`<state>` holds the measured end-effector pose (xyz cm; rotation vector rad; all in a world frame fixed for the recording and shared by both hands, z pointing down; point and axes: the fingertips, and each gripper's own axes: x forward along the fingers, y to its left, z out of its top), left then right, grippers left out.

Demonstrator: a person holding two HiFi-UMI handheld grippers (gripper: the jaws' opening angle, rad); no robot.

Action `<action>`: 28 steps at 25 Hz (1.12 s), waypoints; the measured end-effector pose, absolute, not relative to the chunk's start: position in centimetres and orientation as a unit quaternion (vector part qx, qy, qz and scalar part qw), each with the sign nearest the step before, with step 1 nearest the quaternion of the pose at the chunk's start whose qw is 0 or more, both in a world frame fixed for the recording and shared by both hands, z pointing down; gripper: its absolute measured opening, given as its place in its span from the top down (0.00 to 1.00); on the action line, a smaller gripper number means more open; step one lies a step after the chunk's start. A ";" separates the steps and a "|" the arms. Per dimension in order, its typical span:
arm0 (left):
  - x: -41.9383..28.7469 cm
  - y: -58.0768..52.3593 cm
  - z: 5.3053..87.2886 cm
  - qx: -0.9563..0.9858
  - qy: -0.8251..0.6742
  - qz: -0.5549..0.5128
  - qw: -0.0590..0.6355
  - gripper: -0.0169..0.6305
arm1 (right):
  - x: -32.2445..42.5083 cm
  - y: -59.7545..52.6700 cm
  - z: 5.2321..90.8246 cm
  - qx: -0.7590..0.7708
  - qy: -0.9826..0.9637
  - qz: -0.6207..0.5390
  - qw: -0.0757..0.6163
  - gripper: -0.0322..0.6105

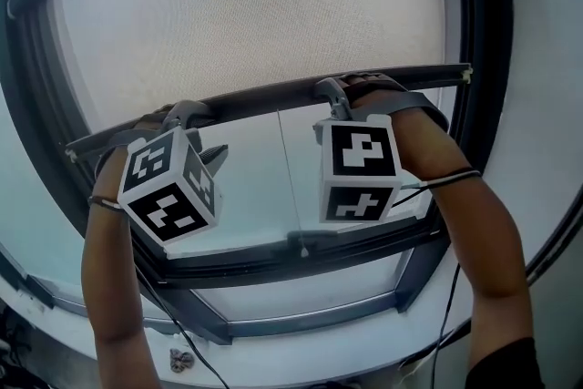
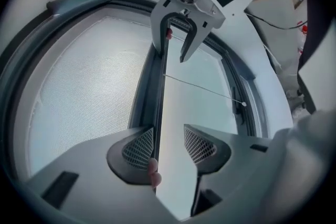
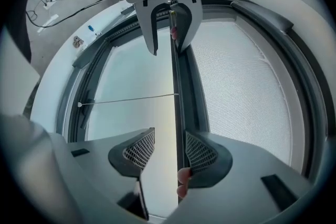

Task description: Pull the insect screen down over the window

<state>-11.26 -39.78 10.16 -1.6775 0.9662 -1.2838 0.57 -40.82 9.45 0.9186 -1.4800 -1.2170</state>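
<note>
Insect screen [image 1: 255, 5] partly drawn: the mesh covers the upper part of the window, with bare glass [image 1: 255, 187] below it. Its dark bottom bar [image 1: 264, 100] runs across the pane, tilted, with the left end lower. It sits well above the lower window frame [image 1: 301, 255].

Left tool [image 2: 168, 139]: jaws spread, a clear gap between the pads. The bar passes lengthwise through the gap and lies against the pad on the mesh side [image 2: 140, 145]. The other pad [image 2: 198, 145] stands clear of it, with only glass behind. Not pinching; the bar just sits in the open mouth. In the head view this tool meets the bar near its left end, with the marker cube [image 1: 170, 187] below it.

Right tool [image 3: 169, 147]: also spread. The bar runs between the pads, close against the mesh-side pad [image 3: 199, 153]. The opposite pad [image 3: 137, 150] is apart from it. No grip closed on the bar here either. In the head view it meets the bar right of centre, with its cube [image 1: 362, 170] hanging under it.

Each gripper view shows the other tool farther along the same bar, its jaws open astride it.

A thin cord [image 1: 287, 168] drops from the bar's middle toward the lower frame. In the right gripper view it runs taut across the glass to a small bead at the frame.

Bare forearms reach up from below, and a dark cable [image 1: 451, 287] trails along the right one.
</note>
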 end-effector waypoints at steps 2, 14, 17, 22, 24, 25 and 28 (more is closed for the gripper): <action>-11.4 -39.6 10.1 -0.666 0.387 -0.498 0.399 0.69 | 0.5 -40.8 9.5 0.382 -0.598 -0.506 0.491 0.66; -11.1 -40.0 13.4 -0.647 0.364 -0.546 0.388 0.69 | 1.0 -41.2 12.8 0.368 -0.591 -0.491 0.524 0.66; -11.1 -39.7 15.7 -0.654 0.361 -0.542 0.386 0.69 | 1.0 -41.0 15.2 0.367 -0.588 -0.490 0.528 0.66; -11.2 -39.5 16.5 -0.654 0.365 -0.540 0.385 0.69 | 0.9 -40.7 15.9 0.368 -0.597 -0.483 0.524 0.66; -11.2 -39.5 17.1 -0.659 0.363 -0.539 0.378 0.69 | 0.9 -40.8 16.6 0.366 -0.602 -0.479 0.523 0.66; -11.1 -39.6 17.6 -0.663 0.360 -0.540 0.373 0.69 | 1.0 -40.9 17.1 0.363 -0.604 -0.476 0.526 0.66; -11.0 -39.7 20.2 -0.675 0.344 -0.549 0.354 0.69 | 1.1 -41.0 19.7 0.343 -0.618 -0.458 0.539 0.66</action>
